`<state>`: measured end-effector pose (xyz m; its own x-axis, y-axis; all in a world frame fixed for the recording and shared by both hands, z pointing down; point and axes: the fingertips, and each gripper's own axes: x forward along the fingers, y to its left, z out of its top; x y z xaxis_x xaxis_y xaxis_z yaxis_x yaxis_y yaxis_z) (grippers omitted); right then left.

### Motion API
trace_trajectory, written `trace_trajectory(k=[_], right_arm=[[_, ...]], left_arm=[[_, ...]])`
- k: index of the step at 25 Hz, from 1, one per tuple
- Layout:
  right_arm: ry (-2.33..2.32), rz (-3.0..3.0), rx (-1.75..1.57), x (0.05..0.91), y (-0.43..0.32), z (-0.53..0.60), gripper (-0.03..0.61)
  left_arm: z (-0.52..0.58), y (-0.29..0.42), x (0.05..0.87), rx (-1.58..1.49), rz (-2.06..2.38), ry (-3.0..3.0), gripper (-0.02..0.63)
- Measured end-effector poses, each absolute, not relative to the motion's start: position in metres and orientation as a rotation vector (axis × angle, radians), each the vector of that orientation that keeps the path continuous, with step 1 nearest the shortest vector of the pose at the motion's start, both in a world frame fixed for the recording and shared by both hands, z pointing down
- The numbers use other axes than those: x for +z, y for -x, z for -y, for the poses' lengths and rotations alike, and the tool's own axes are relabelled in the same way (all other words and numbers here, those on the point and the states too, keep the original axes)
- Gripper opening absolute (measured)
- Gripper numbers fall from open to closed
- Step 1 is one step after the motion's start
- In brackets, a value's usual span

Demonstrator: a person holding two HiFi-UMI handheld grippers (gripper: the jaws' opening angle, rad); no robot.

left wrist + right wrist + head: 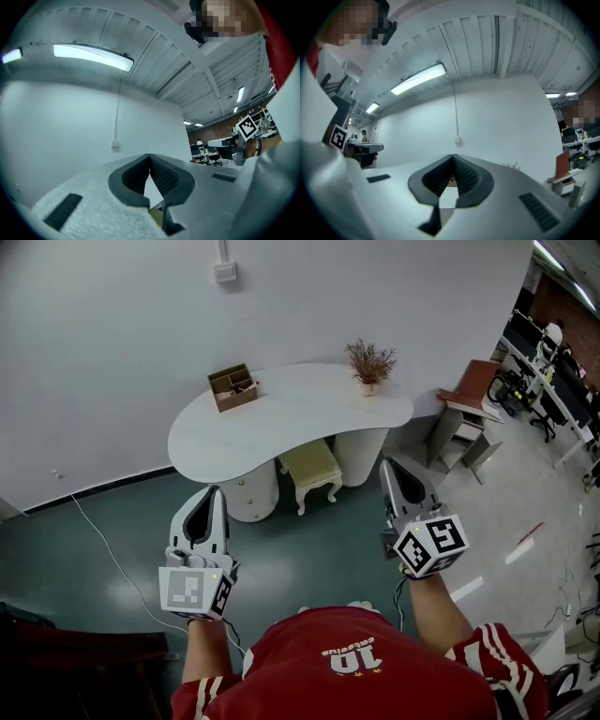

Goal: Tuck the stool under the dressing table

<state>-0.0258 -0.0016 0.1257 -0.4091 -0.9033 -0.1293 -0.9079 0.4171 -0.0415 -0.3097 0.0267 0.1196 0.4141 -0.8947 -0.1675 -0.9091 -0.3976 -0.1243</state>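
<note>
**Stool partly under the table, both tools shut and empty**

A grey-green floor (328, 540) and a plain white wall (112, 362) fill most of the head view. Against the wall stands the white, kidney-shaped table (291, 418), carried on two round pedestals (361, 454). The cream stool (312, 470) sits between those pedestals in the hollow of the table's front edge: its back end lies beneath the top, while most of its padded seat and its front legs show out on the floor.

The person in a red shirt (356, 671) stands back from the table and holds both tools out level, well apart from the stool. The left tool (214, 493) has its jaws pressed together with nothing between them. The right tool (387, 467) is the same, jaws together and empty.

On the table's left end rests a small wooden box (233, 387), and near its right end a dried plant (370, 364) in a pale pot. A thin white cable (103, 549) trails across the floor at the left
</note>
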Motion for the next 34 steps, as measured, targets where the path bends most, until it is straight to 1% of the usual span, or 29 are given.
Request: trace_trajectory(k=[7,19,25,34], right_arm=[[1.611,-2.528,0.021,0.126,0.024,-0.007,0.002],[1.634,-2.523,0.023,0.135,0.027,-0.008,0.000],[1.634,-2.546,0.040,0.139,0.035,-0.008,0.002],[1.619,-2.571,0.056,0.140,0.043,-0.008,0.000]], left_arm=[[-0.034,0.307,0.123,0.104,-1.583,2.476,-0.014],[-0.040,0.323,0.128,0.126,-1.624,2.468,-0.014],[-0.043,0.332,0.129,0.229,-1.643,2.536,-0.014],[-0.042,0.338,0.141,0.214,-1.660,2.527,-0.014]])
